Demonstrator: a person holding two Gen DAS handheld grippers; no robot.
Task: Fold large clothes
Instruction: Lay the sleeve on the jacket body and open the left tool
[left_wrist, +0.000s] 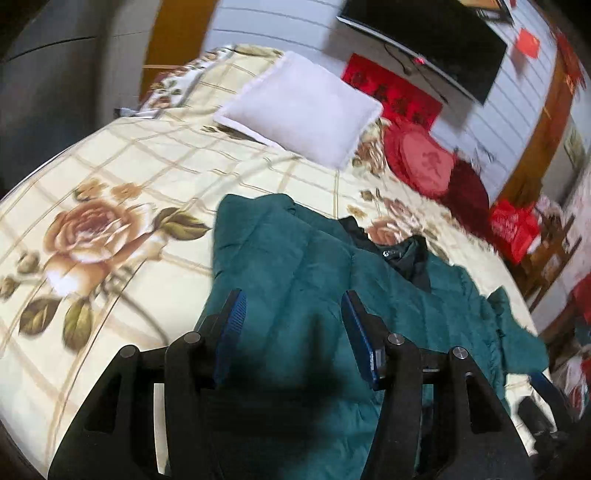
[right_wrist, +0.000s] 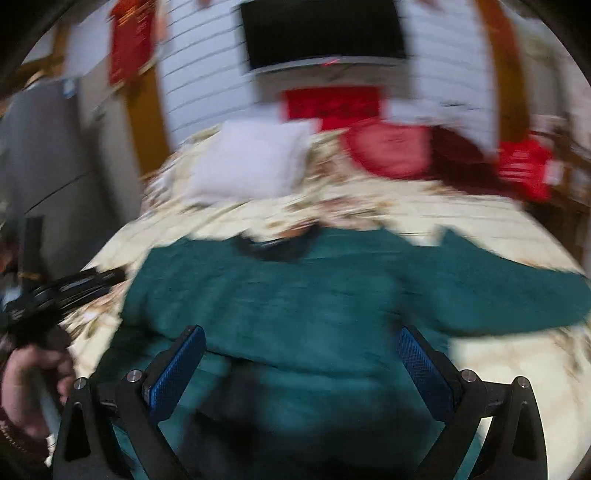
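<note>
A large teal padded jacket lies spread on the floral bed, its dark collar towards the pillows. My left gripper is open and empty, just above the jacket's left side. In the right wrist view the jacket fills the middle, one sleeve stretched out right. My right gripper is open wide and empty above the jacket's lower body. The left gripper and the hand holding it show at the left edge. The right wrist view is blurred.
A cream floral bedspread covers the bed. A white pillow and red cushions lie at its head. A dark TV hangs on the wall. A red bag and wooden furniture stand to the right.
</note>
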